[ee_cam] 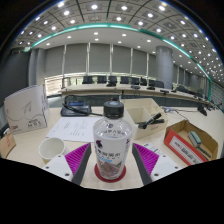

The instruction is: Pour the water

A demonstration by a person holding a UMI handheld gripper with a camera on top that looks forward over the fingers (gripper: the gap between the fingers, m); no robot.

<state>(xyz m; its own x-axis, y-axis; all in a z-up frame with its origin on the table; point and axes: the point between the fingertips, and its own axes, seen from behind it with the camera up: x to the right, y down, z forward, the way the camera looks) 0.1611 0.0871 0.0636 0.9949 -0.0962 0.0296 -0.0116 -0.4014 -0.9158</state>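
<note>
Gripper view takes in a large conference room with rows of ceiling lights and a long bank of chairs at the far side, and nearer, the desk [150, 128] that carries everything. On it lie an open cardboard box [190, 140] to the right, a white box [27, 105] to the left, sheets of paper [70, 128] and a dark bag [76, 104] further back. The water bottle [112, 142], clear with a dark cap and a label, stands upright between the fingers of the hand-held gripper [111, 165], whose pink pads [76, 155] sit close at either side; whether they already press on the bottle I cannot tell. A white paper cup [52, 150] stands near, just ahead and to the left of the bottle. The pour looks not yet begun. To do it well, the grip should be firm around the bottle's body, the cap must be off first, and the bottle carried over the cup and tilted slowly so the stream lands inside the rim.
</note>
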